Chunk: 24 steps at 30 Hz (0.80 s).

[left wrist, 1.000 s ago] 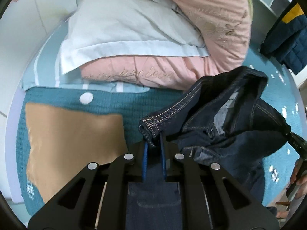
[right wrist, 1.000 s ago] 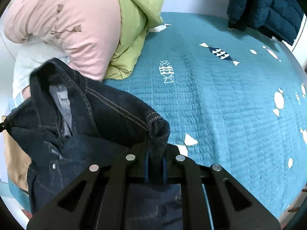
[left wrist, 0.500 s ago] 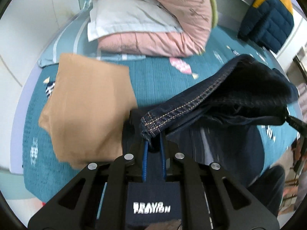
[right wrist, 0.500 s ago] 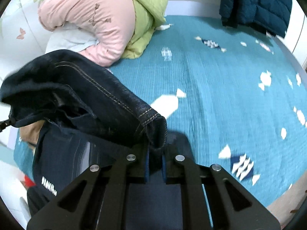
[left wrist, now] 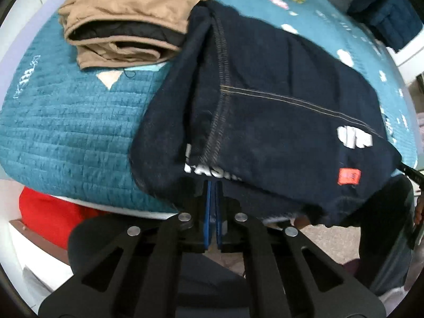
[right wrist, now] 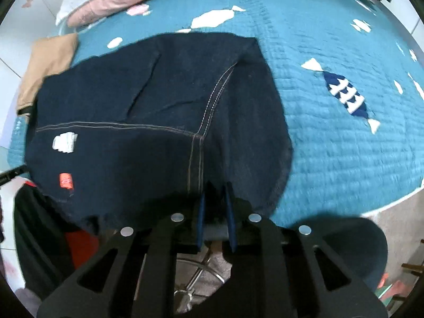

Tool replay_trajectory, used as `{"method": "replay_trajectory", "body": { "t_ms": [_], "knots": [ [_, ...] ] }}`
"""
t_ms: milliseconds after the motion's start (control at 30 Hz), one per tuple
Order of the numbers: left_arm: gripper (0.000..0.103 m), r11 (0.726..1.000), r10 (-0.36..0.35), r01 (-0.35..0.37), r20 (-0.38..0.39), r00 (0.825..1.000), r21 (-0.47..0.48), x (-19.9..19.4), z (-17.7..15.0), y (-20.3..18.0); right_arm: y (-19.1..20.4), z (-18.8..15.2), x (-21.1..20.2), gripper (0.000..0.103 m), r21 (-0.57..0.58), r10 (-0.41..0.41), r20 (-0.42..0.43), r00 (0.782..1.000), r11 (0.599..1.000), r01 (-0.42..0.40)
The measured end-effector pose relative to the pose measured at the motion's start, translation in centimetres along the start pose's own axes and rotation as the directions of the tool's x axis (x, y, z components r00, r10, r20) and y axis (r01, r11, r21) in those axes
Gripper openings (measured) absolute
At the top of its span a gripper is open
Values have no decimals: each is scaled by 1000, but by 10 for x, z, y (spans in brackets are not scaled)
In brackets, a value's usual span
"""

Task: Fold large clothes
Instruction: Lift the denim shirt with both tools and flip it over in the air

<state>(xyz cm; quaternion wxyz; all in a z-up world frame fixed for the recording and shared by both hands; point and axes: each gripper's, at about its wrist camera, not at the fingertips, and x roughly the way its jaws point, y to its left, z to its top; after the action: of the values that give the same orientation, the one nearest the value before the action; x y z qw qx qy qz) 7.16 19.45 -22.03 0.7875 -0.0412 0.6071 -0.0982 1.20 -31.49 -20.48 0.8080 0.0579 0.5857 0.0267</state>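
Jeans [left wrist: 278, 111] lie folded on the bed [left wrist: 66, 122], draped over its near edge, with the hem hanging off toward the floor. Left tool [left wrist: 212, 198] is pinched tight on the jeans' near edge, blue pads nearly touching. Right tool [right wrist: 214, 204] shows a small gap between its pads, cloth edge at the tips; cannot tell if it grips or has let go.

Risk, as I judge it: most of the weight sits near the bed edge, so if both tools release here the jeans could slide off. A one-sided pull by the left tool could skew the fold and open the layers.

Tan pile [left wrist: 127, 18] touches the jeans on their far left side, so pushing that way would bump it. Right of the jeans the bed is open quilt, room to shift. Pink bedding [right wrist: 111, 0] sits well beyond the jeans. Dark jacket [left wrist: 384, 13] is far right, well apart.
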Motion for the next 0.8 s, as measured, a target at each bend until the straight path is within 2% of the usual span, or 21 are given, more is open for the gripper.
{"method": "replay_trajectory", "body": {
  "t_ms": [100, 200, 267, 333, 400, 433, 500, 567, 600, 633, 700, 733, 767, 800],
  "knots": [
    [4, 1000, -1, -1, 54, 999, 30, -21, -1, -12, 0, 2, -33, 15, -24, -39, 77, 996, 999, 41],
    [4, 997, -55, 50, 108, 993, 51, -39, 9, -31, 10, 15, -51, 15, -24, 5, 108, 994, 1000, -2],
    [4, 995, -78, 69, 127, 989, 76, -42, 18, -44, 21, 33, -46, 15, -47, 3, 102, 995, 999, 2],
    [4, 995, -86, 79, 123, 989, 66, -31, 28, -56, 36, 42, -28, 15, -64, 10, 58, 998, 998, -6],
    [4, 994, -113, 111, 83, 990, 23, -4, 37, -61, 50, 46, 12, 15, -79, 72, -46, 996, 994, -75],
    [4, 995, -100, 100, 49, 994, 0, 12, 38, -60, 53, 45, 43, 15, -69, 84, -134, 987, 993, -94],
    [4, 996, -80, 76, -78, 994, -52, 63, 35, -50, 46, 33, 96, 12, 23, 100, -255, 962, 995, -98],
    [4, 984, -141, 135, -41, 989, -120, 75, 29, -37, 41, 29, 100, 11, 12, 125, -214, 969, 992, -126],
    [4, 968, -192, 184, -33, 981, -168, 71, 28, -28, 34, 30, 94, 10, 54, 153, -216, 964, 988, -145],
    [4, 960, -213, 202, -36, 976, -192, 69, 27, -23, 29, 30, 91, 10, 86, 164, -224, 961, 985, -148],
    [4, 965, -190, 178, -48, 981, -190, 64, 24, -22, 26, 27, 82, 10, 107, 129, -232, 964, 988, -107],
    [4, 977, -153, 145, -44, 987, -157, 58, 22, -27, 30, 26, 76, 13, 85, 114, -217, 970, 992, -98],
    [4, 987, -119, 115, -30, 992, -112, 49, 19, -34, 39, 23, 67, 13, 46, 112, -191, 975, 993, -105],
    [4, 990, -116, 114, -15, 993, -86, 42, 16, -41, 49, 20, 60, 13, 23, 142, -175, 974, 990, -140]
  ]
}}
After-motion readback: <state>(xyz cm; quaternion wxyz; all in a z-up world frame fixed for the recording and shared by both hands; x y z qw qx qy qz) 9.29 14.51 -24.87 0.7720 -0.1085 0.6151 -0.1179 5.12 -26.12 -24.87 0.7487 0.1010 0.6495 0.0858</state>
